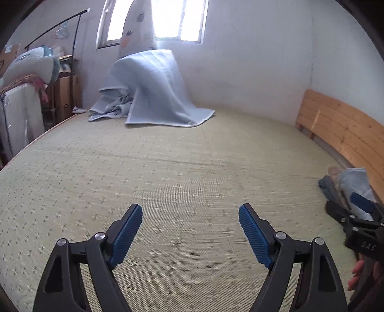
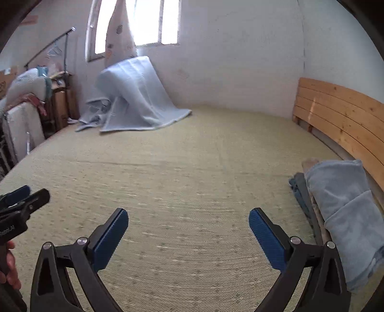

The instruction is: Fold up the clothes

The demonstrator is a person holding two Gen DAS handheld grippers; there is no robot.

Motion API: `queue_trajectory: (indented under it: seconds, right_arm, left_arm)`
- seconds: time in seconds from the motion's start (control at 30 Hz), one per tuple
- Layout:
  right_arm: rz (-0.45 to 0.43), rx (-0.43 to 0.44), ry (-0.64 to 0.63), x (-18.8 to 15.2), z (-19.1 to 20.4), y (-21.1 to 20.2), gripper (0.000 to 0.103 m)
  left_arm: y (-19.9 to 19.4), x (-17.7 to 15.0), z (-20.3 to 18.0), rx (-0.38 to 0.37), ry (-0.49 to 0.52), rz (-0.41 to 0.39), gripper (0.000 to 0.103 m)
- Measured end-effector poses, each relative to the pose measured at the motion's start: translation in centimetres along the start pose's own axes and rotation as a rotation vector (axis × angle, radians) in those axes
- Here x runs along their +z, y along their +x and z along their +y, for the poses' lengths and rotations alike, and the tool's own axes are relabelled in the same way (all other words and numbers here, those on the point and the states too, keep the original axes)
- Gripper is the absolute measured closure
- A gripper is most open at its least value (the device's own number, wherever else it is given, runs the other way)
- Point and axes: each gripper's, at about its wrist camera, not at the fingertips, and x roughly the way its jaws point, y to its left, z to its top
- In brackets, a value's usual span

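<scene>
A pile of folded clothes (image 2: 345, 211) lies at the right side of the bed beside the wooden headboard, with a light blue garment on top and darker pieces under it; the clothes pile (image 1: 348, 184) also shows at the right edge of the left wrist view. My left gripper (image 1: 189, 208) hovers open over the bare woven mat (image 1: 168, 172), nothing between its blue pads. My right gripper (image 2: 188, 213) is open too, empty, just left of the pile. In the left wrist view the right gripper (image 1: 352, 208) pokes in near the clothes.
A light blue blanket (image 1: 153, 91) is heaped against the far wall under the window (image 1: 156, 19). The wooden headboard (image 2: 340, 112) runs along the right. Left of the bed stand a clothes rack (image 1: 60, 28), boxes and stacked bedding (image 1: 26, 69). A hand (image 2: 9, 266) holds the left gripper.
</scene>
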Motion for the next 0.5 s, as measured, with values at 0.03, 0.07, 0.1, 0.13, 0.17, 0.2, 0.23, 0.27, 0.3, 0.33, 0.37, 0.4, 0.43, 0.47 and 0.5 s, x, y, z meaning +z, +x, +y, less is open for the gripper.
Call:
queue_trajectory:
  seconds: [0.03,0.07,0.1,0.13,0.17,0.2,0.23,0.27,0.3,0.33,0.37,0.4,0.43,0.47,0.5]
  right_arm:
    - [0.012,-0.007,0.006,-0.2,-0.2,0.4,0.000]
    - [0.025,-0.013,0.013,-0.3,-0.4,0.9,0.000]
    - [0.036,-0.016,0.020,-0.5,-0.5,1.2,0.000]
    - [0.046,-0.014,0.026,-0.6,-0.6,1.5,0.000]
    - [0.055,-0.008,0.028,-0.7,-0.7,1.7,0.000]
    - [0.064,-0.002,0.031,-0.8,-0.7,2.0,0.000]
    - [0.069,-0.003,0.026,-1.0,-0.7,2.2,0.000]
    - [0.074,-0.005,0.021,-1.1,-0.6,2.3,0.000]
    - [0.079,-0.006,0.017,-1.3,-0.6,2.5,0.000]
    - [0.083,-0.007,0.012,-1.4,-0.5,2.6,0.000]
    - [0.086,-0.006,0.013,-1.4,-0.6,2.7,0.000]
    - [0.089,-0.005,0.014,-1.5,-0.6,2.8,0.000]
    - [0.090,-0.002,0.018,-1.5,-0.6,2.8,0.000]
    - [0.091,0.002,0.021,-1.5,-0.6,2.8,0.000]
    - [0.090,0.003,0.022,-1.5,-0.6,2.7,0.000]
  left_arm:
    - [0.5,-0.1,0.1,0.010,-0.012,0.011,0.017]
    - [0.8,-0.2,0.1,0.010,-0.016,0.021,0.017]
    - [1.0,-0.3,-0.1,0.002,-0.012,0.031,0.017]
    - [1.2,-0.4,-0.4,-0.006,-0.009,0.040,0.017]
    - [1.3,-0.5,-0.7,-0.009,0.005,0.044,0.017]
    - [1.4,-0.6,-1.2,-0.009,0.028,0.043,0.017]
    - [1.5,-0.7,-1.7,-0.008,0.050,0.041,0.017]
    - [1.6,-0.8,-2.2,-0.007,0.072,0.040,0.017]
    - [1.6,-0.9,-2.7,-0.007,0.095,0.039,0.017]
    - [1.7,-1.1,-3.2,-0.006,0.117,0.037,0.017]
    - [1.8,-1.2,-3.6,-0.007,0.131,0.038,0.017]
    - [1.8,-1.2,-3.8,-0.009,0.134,0.043,0.017]
    - [1.9,-1.3,-3.8,-0.010,0.131,0.050,0.017]
    - [2.0,-1.4,-3.8,-0.011,0.126,0.058,0.017]
    - [2.1,-1.4,-3.7,-0.011,0.120,0.067,0.017]
